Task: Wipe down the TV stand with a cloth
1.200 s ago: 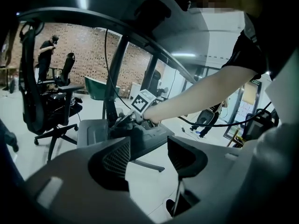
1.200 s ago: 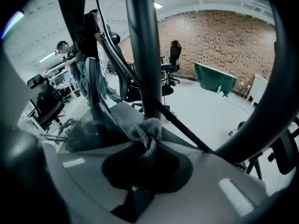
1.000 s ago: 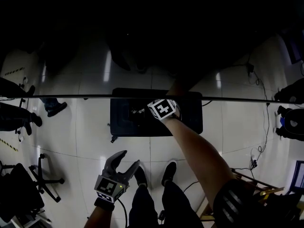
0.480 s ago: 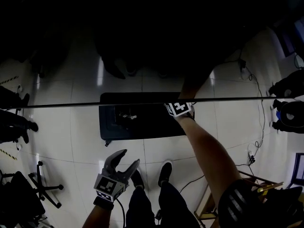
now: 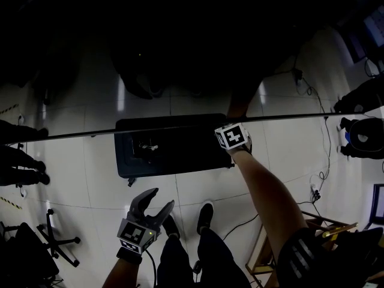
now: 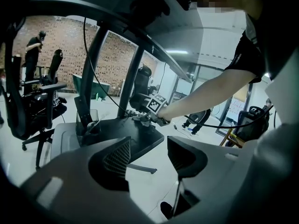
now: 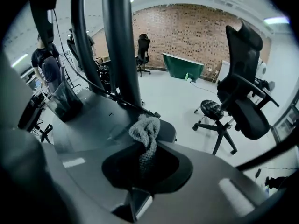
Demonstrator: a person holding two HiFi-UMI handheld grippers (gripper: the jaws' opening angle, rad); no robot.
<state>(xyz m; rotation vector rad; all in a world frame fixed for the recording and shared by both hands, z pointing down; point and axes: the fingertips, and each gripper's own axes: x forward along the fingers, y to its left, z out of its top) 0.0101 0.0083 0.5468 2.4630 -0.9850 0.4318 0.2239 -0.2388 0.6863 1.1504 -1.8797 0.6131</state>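
Note:
The TV stand's black base plate lies on the pale floor, with its dark pole rising from it. My right gripper is at the plate's right end, shut on a crumpled knitted cloth that hangs down onto the plate. The left gripper view shows that gripper and the cloth on the plate's far edge. My left gripper hangs open and empty near the person's legs, short of the plate; its jaws stand apart.
A thin shelf edge crosses above the plate. A holder with a remote sits on the plate's left part. Office chairs, floor cables, a wooden frame and standing people surround the stand.
My right gripper has slid with the cloth from the middle of the base plate to its right end. The left gripper has stayed open, low by the legs.

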